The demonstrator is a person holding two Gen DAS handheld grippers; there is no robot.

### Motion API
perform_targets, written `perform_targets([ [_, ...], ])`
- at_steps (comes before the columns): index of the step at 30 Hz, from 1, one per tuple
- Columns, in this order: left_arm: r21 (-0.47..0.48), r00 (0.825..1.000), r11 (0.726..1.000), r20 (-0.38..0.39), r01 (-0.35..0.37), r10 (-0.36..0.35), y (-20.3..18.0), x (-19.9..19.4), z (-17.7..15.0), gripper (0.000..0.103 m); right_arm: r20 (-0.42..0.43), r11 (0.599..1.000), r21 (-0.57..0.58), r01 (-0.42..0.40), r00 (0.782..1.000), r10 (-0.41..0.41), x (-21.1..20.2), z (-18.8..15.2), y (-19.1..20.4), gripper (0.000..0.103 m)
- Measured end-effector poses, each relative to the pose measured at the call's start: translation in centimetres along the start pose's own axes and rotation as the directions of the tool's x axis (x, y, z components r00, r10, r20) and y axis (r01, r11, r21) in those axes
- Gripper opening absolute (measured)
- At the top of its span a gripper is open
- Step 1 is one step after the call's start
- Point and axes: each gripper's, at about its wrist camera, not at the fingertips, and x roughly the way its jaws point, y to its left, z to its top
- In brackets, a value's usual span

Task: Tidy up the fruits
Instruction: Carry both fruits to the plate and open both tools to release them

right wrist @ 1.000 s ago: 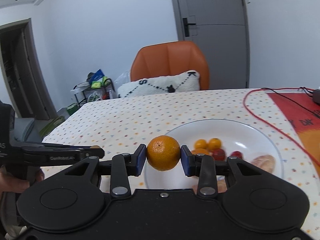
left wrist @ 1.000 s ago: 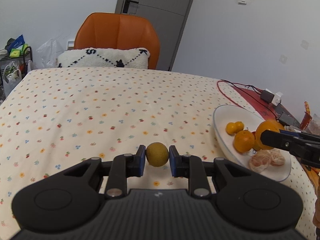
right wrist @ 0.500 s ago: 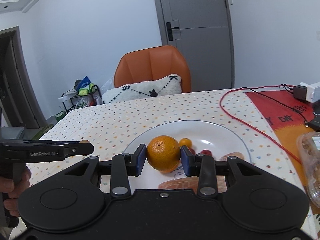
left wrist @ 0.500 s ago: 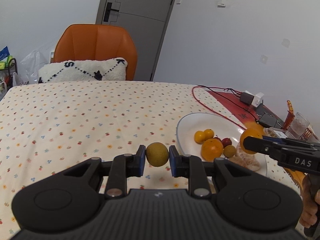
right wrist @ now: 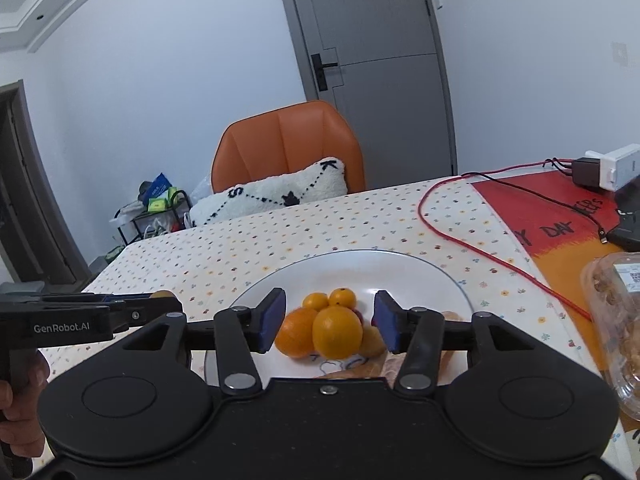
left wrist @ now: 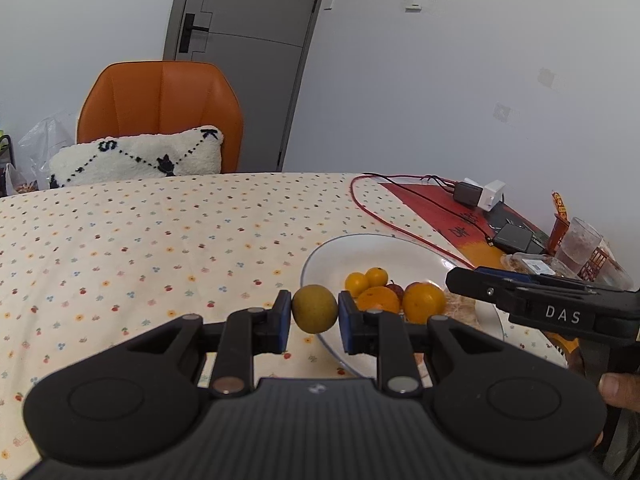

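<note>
Crowding the plate (right wrist: 400,264): oranges (right wrist: 336,332) between spread right jaws, left jaws pinching yellow-green fruit (left wrist: 314,308).

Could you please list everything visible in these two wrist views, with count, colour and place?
Plate: one, white, on the table's right part.
Oranges: two, orange, on the plate, touching.
Small citrus: two, yellow-orange, behind the oranges.
Red fruit: at least one, mostly hidden, among the pile.
Peeled segments: pale orange, plate's right side.
Yellow-green fruit: one, between the left pads.
Tablecloth: cream, dotted.
Red cable: one, right of the plate.
Chair: orange, far side, white cushion on it.
Door: grey, behind.
Left gripper: shut on the fruit.
Right gripper: open over the plate.
</note>
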Motion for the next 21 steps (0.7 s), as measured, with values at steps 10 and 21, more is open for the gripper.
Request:
perform_targets([
  [10, 0.034, 0.999, 0.998, -0.032, 0.044, -0.043, -2.2, 1.7, 0.1, 0.023, -0.003, 0.999, 0.036, 0.017, 1.000, -0.016, -1.2, -0.7, -1.8, 0.051],
  [21, 0.007, 0.999, 0.999, -0.039, 0.032, -0.032, -2.2, 1.7, 0.3, 0.031, -0.013, 0.999, 0.047, 0.015, 1.000, -0.015, -1.5, -1.4, -2.1, 0.057],
])
